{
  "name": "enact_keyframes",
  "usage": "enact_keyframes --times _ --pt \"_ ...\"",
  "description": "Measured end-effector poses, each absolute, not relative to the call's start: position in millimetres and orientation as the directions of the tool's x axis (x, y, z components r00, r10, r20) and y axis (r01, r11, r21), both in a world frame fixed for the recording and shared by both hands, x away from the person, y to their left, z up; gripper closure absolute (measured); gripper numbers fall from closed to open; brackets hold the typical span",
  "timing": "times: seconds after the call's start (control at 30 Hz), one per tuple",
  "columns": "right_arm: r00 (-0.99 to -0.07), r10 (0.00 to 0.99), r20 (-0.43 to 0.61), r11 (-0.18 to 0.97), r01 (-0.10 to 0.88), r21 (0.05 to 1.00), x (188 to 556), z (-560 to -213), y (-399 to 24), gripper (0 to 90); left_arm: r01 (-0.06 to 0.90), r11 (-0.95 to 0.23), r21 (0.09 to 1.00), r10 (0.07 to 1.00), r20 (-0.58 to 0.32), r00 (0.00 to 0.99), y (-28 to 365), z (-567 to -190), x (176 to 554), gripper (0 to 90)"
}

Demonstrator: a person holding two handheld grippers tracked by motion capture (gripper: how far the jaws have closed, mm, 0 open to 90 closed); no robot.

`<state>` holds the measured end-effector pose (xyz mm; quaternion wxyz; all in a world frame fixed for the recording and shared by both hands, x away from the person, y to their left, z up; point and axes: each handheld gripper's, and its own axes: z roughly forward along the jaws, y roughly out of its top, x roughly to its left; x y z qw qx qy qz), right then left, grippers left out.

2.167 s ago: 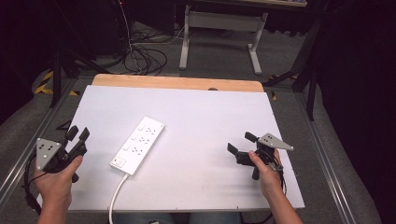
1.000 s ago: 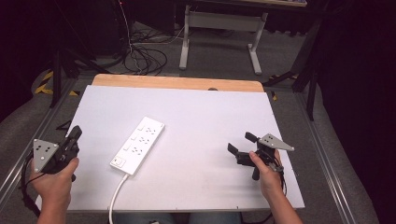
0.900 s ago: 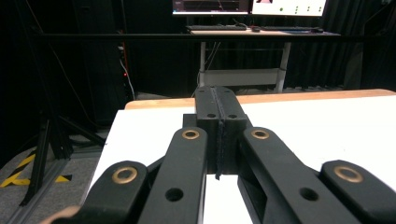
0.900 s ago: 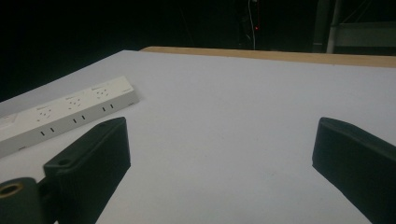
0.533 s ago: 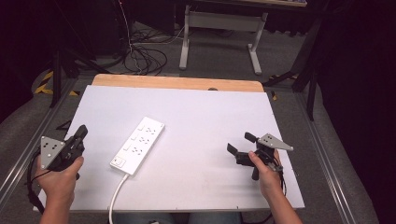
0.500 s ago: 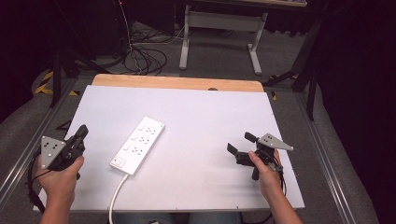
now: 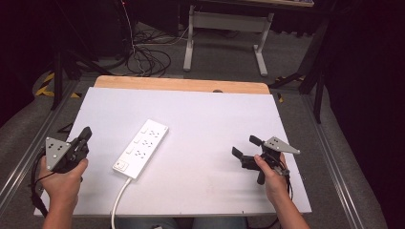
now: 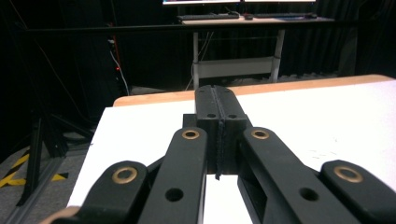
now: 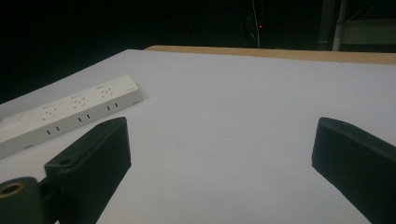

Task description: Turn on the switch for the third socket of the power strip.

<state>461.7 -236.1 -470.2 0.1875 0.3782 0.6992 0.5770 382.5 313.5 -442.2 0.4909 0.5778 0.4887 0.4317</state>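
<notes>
White table (image 7: pixel 200 114) with a wooden far edge. Power strip (image 7: pixel 141 148) lies diagonally, left of centre, cord running off the near edge. Left hand-held gripper (image 7: pixel 84 136), left of the strip, jaws pressed together, empty. Right hand-held gripper (image 7: pixel 244 148), well right of the strip, jaws wide apart, empty.

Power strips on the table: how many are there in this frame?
1. The white power strip lies diagonally on the white table, left of centre, between the left gripper and the right gripper, its cord running off the near edge.
</notes>
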Motion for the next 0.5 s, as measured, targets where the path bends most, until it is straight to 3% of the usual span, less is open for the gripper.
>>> enact_keyframes --times 0.5 --pt "-0.644 0.744 0.176 0.047 0.314 0.948 463 -471 -235 5.3 0.174 -0.094 0.980 0.980 0.061 0.187 304 -443 394 89.8"
